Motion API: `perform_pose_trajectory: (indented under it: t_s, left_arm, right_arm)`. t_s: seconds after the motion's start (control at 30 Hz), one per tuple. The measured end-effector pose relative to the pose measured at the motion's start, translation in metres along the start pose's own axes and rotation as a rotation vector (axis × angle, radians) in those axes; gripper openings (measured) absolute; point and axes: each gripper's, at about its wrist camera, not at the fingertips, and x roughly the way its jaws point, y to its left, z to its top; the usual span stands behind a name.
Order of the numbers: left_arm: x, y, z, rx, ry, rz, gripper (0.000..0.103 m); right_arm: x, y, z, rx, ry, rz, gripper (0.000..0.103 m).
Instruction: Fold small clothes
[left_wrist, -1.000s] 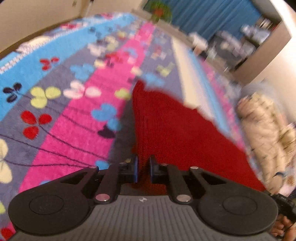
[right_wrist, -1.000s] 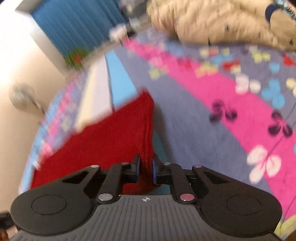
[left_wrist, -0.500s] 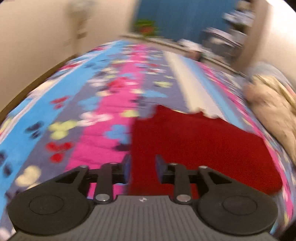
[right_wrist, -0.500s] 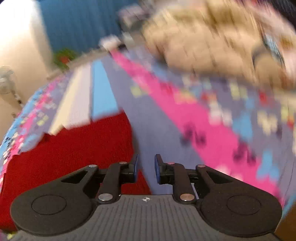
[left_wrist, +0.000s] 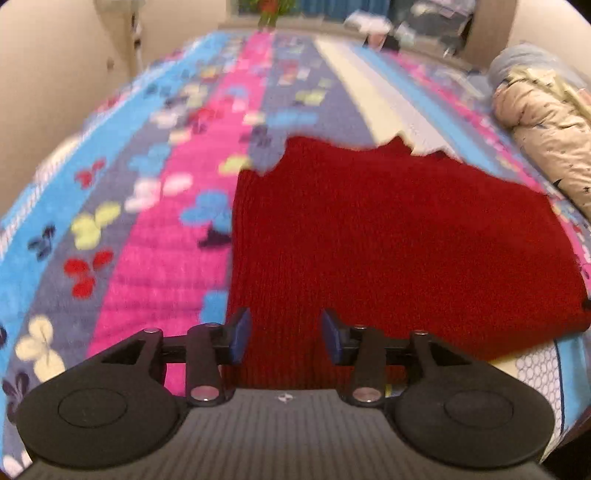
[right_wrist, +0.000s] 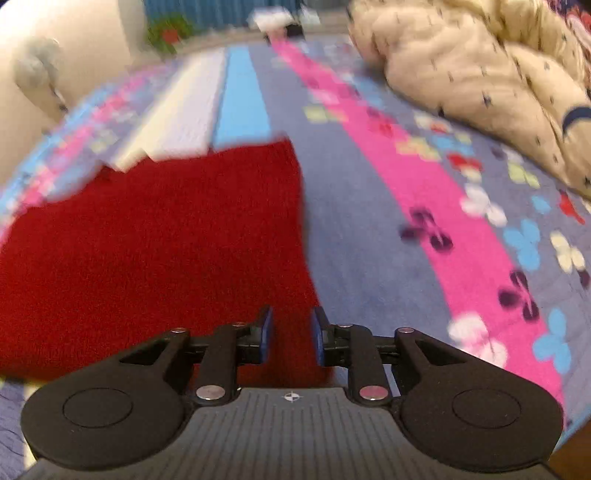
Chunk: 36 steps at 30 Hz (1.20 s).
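Red knit cloth (left_wrist: 388, 236) lies spread flat on a striped blanket (left_wrist: 155, 258), filling the centre and right of the left wrist view. Its far edge is ragged against a cream stripe in the upper middle, and its left edge runs straight down toward the lower centre. The left gripper (left_wrist: 284, 336) sits at the bottom of that frame with its jaws spread wide, nothing between them; the blue pads (left_wrist: 238, 334) frame the near left corner of the cloth, though whether they touch it cannot be told.

In the right wrist view the cloth (right_wrist: 147, 243) takes the left half of the frame, its right edge running down the middle to the right gripper (right_wrist: 290, 336). That gripper's jaws are parted too, less widely, with the cloth's near right corner seen in the gap and nothing pinched.

A beige quilt (right_wrist: 480, 74) with small dark marks is heaped in the upper right, well apart from the cloth; it also shows at the right edge of the left view (left_wrist: 546, 122). Both views are motion-blurred.
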Motion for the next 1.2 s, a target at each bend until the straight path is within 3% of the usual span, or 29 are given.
perform_pose_trajectory:
  t_s: [0.03, 0.1, 0.2, 0.27, 0.37, 0.53, 1.2]
  left_arm:
    - [0.006, 0.001, -0.001, -0.011, 0.046, 0.01, 0.047]
    - [0.01, 0.002, -0.002, -0.011, 0.065, 0.031, 0.047]
    - [0.002, 0.001, 0.002, -0.013, 0.015, 0.019, 0.052]
    - [-0.002, 0.001, 0.004, -0.023, -0.022, 0.008, 0.066]
    - [-0.011, -0.003, 0.003, -0.015, -0.073, -0.006, 0.077]
    - [-0.012, -0.004, 0.005, -0.028, -0.086, -0.03, 0.077]
    - [-0.009, -0.001, 0.003, -0.032, -0.072, -0.017, 0.08]
  right_arm:
    - [0.008, 0.0, -0.003, -0.005, 0.055, -0.033, 0.036]
    - [0.013, -0.001, -0.004, -0.002, 0.073, -0.064, 0.041]
    - [0.0, 0.0, 0.001, 0.015, 0.002, -0.048, 0.041]
    - [-0.009, -0.005, 0.004, 0.042, -0.049, -0.038, 0.041]
    - [-0.02, -0.01, 0.005, 0.076, -0.125, -0.04, 0.042]
    - [-0.025, -0.018, 0.009, 0.129, -0.154, -0.03, 0.043]
    - [-0.025, -0.011, 0.008, 0.098, -0.146, -0.033, 0.043]
